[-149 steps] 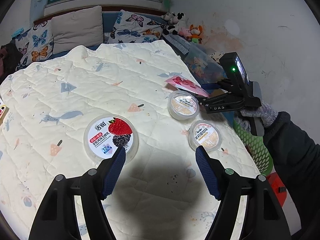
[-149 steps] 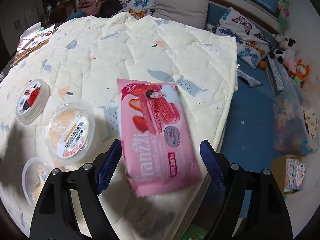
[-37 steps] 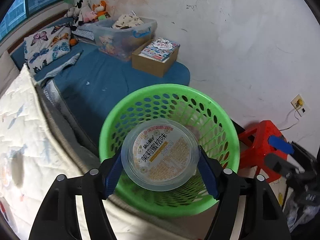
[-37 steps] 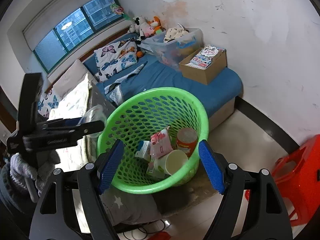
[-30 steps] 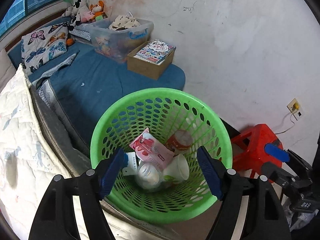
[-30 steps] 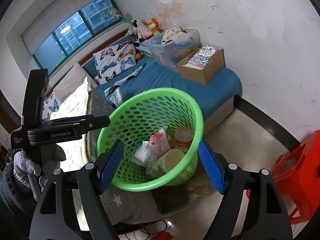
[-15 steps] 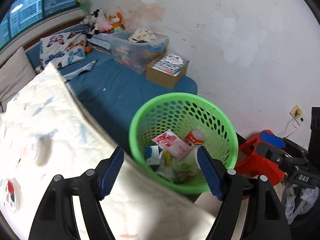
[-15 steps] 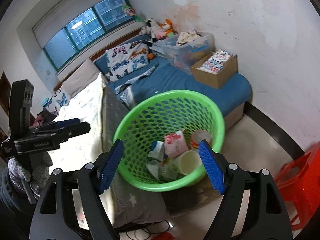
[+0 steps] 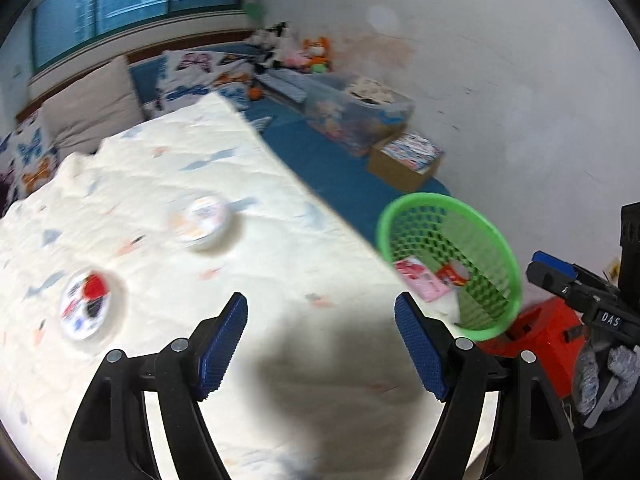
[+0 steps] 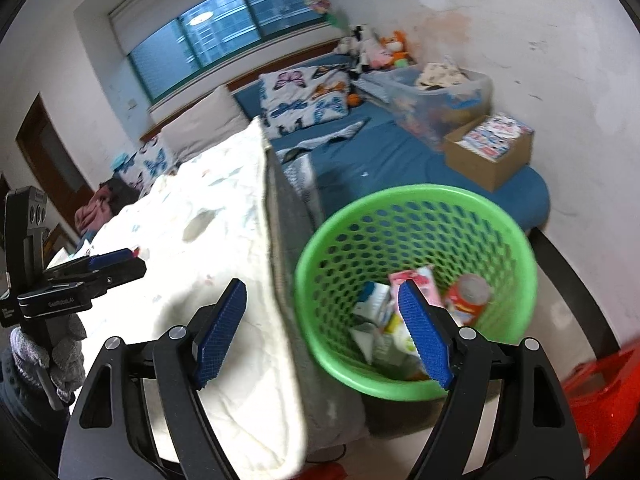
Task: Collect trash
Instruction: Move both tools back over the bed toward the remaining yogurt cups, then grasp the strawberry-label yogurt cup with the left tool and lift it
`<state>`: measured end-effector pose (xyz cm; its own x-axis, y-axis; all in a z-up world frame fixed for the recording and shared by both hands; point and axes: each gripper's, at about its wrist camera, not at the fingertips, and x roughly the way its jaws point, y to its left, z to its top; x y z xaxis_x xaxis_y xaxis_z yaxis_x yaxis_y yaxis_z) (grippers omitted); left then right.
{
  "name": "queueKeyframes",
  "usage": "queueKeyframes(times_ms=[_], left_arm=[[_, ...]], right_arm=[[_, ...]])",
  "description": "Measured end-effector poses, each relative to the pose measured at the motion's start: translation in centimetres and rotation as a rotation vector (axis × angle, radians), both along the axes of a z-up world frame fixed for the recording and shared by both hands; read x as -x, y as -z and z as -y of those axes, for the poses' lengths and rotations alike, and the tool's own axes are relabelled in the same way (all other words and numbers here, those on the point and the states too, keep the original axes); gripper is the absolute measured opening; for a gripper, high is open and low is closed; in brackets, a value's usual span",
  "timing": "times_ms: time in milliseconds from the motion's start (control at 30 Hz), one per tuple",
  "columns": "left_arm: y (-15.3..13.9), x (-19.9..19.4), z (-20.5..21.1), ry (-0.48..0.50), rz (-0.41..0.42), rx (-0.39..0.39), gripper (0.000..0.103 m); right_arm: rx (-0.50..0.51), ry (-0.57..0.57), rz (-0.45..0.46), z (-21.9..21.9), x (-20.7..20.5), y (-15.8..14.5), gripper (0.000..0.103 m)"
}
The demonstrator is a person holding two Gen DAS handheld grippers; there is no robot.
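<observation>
Bedroom with white wall, teal-framed window (image 10: 224, 36) and a bed under a cream quilt (image 9: 160, 208) printed with small motifs.

Two round lidded cups on the quilt, both motion-blurred: yogurt cup (image 9: 85, 307) with red-and-dark fruit label toward the left edge; dessert cup (image 9: 203, 221) with pale orange-white label further in, well apart from the first.

Green perforated basket (image 10: 508, 280) on the floor just beside the quilt's edge. Inside: pink wrapper (image 10: 416, 282), red-and-white can (image 10: 468, 300), and white and pale packaging, too jumbled to separate. Red stool (image 9: 536, 336) next to the basket.

Left gripper (image 9: 320, 344) positioned over the quilt, blue-padded jaws spread wide, nothing between them. Right gripper (image 10: 322, 330) positioned over the quilt's edge and the basket's near rim, jaws likewise spread and empty.

Compared with half a second before: left view swung away from the basket toward the quilt, bringing both remaining cups into frame; basket shifted to the right side of that view. Right view held on the basket, with more of the quilt visible at left. Basket contents unchanged since then.
</observation>
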<state>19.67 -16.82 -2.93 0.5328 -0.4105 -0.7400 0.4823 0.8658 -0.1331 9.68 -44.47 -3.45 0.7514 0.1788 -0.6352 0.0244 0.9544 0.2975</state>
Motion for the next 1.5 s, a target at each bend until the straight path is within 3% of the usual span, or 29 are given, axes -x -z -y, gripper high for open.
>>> queueKeyframes(times_ms=[300, 667, 900, 1500], left_arm=[[0.7, -1.6, -8.5, -0.179, 0.025, -0.038, 0.079], [3.5, -5.2, -15.3, -0.241, -0.027, -0.096, 0.089], [5.8, -7.5, -16.9, -0.248, -0.068, -0.123, 0.090], [7.6, -10.1, -16.5, -0.167, -0.079, -0.173, 0.092]], right_arm=[[0.014, -0.113, -0.003, -4.8, -3.3, -0.3, 0.078], [0.052, -0.222, -0.008, -9.9, -6.6, -0.9, 0.079], [0.085, -0.273, -0.031, -12.4, -8.6, -0.4, 0.079], [0.163, -0.397, -0.071, -18.7, -14.8, 1.3, 0.080]])
